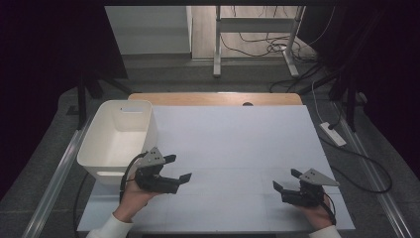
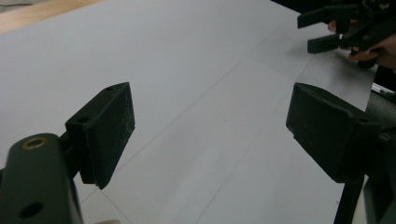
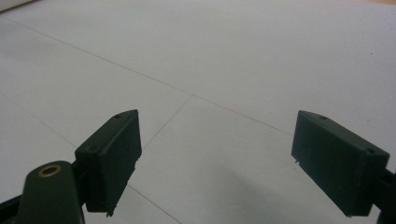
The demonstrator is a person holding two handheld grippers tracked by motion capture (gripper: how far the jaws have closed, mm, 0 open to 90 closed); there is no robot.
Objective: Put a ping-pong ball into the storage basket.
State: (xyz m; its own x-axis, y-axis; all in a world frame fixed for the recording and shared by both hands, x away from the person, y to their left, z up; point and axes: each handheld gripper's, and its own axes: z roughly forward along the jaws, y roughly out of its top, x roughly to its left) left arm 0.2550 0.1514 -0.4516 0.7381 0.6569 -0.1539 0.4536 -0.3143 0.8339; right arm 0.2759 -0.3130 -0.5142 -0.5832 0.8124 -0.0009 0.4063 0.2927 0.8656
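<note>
A: High view, nearest edge first: left claw [image 1: 178, 168] and right claw [image 1: 286, 179], each held low over the white table [image 1: 233, 139], well apart from one another. Both spread wide, gripping nothing.

B: Confirmed in the left gripper view: pads [image 2: 109, 130] far apart, bare sheet between them, the right claw [image 2: 327, 30] off at the top corner, also gaping. Same story in the right gripper view: wide gap, plain table [image 3: 224, 60] beyond.

A: Farther back on the left, just beside the left claw: white bin [image 1: 119, 136], upright, seemingly empty, sitting at the table's left edge, partly overhanging it.

B: Likely trouble from here?

A: Probably a clipped bin. Left claw so close to its near corner that a careless swing outward could nudge it farther off the edge, maybe tip it.

B: And the cable [image 1: 126, 171] looping behind the left claw: possible snag on the bin's rim during a reach.
</note>
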